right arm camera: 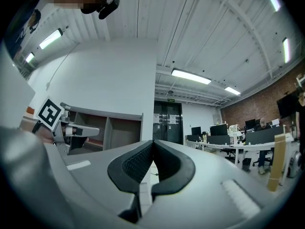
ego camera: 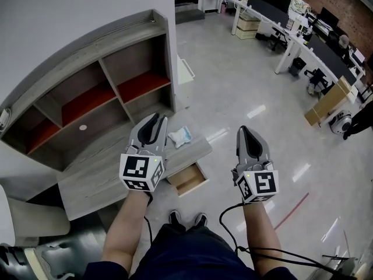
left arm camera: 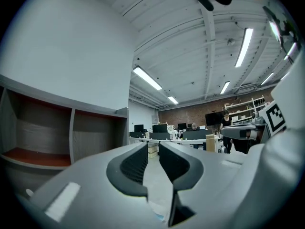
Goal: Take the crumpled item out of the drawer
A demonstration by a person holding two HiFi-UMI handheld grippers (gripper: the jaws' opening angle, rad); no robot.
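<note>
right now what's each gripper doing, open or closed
Left gripper: slightly open, holding nothing.
Right gripper: closed, holding nothing.

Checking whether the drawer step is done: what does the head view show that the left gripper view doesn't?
Head view only: the crumpled item lying on the desk top, above the open drawer. Left gripper view only: the left tool with jaws slightly apart, nothing between them, plus ceiling lights. Both: the shelf unit and the right tool.
</note>
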